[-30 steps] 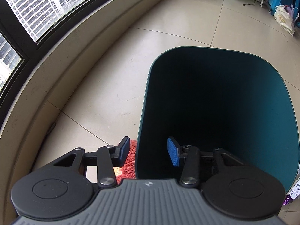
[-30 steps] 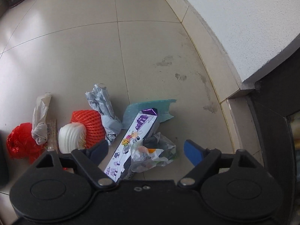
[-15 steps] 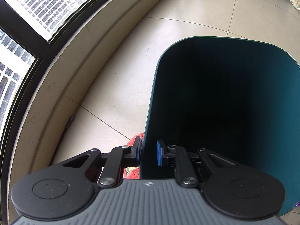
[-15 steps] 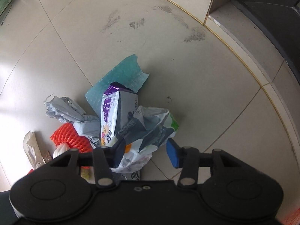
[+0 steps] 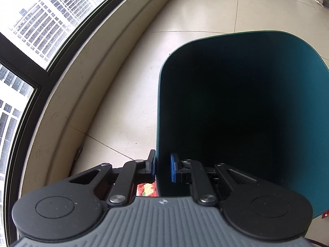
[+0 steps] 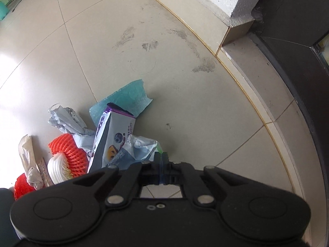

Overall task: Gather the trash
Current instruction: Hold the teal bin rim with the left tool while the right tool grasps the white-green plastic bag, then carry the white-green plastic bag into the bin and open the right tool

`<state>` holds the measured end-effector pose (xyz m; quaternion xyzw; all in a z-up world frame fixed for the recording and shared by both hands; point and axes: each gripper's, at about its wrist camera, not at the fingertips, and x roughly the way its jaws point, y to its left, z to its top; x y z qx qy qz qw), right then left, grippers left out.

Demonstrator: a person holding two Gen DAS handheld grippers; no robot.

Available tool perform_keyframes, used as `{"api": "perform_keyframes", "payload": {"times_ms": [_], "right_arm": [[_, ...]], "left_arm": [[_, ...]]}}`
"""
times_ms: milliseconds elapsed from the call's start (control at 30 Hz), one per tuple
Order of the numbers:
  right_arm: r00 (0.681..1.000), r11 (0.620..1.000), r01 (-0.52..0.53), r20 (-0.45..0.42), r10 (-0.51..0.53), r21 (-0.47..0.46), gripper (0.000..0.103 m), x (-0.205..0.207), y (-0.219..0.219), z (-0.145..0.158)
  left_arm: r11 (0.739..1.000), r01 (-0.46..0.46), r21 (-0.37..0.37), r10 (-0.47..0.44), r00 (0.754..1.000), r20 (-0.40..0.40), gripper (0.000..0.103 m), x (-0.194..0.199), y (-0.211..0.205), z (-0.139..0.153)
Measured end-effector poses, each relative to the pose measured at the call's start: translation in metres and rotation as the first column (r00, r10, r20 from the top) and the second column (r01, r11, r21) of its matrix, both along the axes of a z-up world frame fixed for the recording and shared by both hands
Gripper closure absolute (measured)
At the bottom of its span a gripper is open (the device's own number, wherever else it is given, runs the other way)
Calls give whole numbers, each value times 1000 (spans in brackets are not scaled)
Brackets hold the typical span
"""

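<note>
My left camera looks steeply down along its claw (image 5: 162,167) into the teal bin (image 5: 267,65), close, window (image 5: 41,30) to the left. My right camera looks down, low, over floor trash (image 6: 115,140). Both share only floor tiles.

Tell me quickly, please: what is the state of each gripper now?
Left gripper: closed on the wall of the teal bin.
Right gripper: closed, pinching an edge of the crumpled plastic bag.
</note>
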<state>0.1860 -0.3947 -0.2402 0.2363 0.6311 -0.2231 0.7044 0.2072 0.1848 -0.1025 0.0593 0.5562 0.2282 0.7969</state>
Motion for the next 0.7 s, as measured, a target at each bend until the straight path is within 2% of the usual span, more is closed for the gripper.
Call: {"api": "perform_keyframes", "payload": {"times_ms": [33, 100, 233, 300, 400, 500, 533, 600, 633, 700], "right_arm": [[1000, 1000, 13, -13, -13, 19, 83, -2, 2, -4], [999, 999, 24, -26, -23, 33, 79, -5, 7, -12], [997, 996, 71, -47, -68, 49, 56, -4, 15, -35], [995, 993, 96, -30, -94, 66, 54, -3, 13, -43], [992, 991, 110, -63, -106, 73, 53, 1, 13, -68], [984, 983, 159, -93, -151, 87, 53, -5, 11, -91], [980, 976, 187, -88, -178, 111, 59, -7, 8, -97], [975, 965, 219, -78, -210, 144, 77, -11, 5, -101], [975, 965, 219, -76, -210, 145, 93, -11, 4, -101], [982, 975, 187, -56, -182, 117, 96, -9, 6, -94]], "left_arm": [[1000, 4, -6, -4, 1000, 5, 90, -2, 0, 1], [1000, 12, -13, -12, 1000, 10, 91, -6, -3, 2], [1000, 26, -7, -26, 1000, 15, 91, -10, -4, 2], [1000, 24, -3, -23, 1000, 14, 91, -9, -5, 3], [1000, 26, 3, -26, 1000, 11, 90, -8, -8, 4], [999, 39, 13, -39, 999, 9, 90, -8, -11, 5], [999, 47, 21, -47, 999, 8, 90, -8, -13, 5], [998, 57, 32, -57, 998, 6, 90, -8, -16, 4], [998, 59, 33, -59, 998, 5, 90, -8, -16, 4], [997, 61, 36, -61, 998, 5, 90, -7, -18, 5]]}}
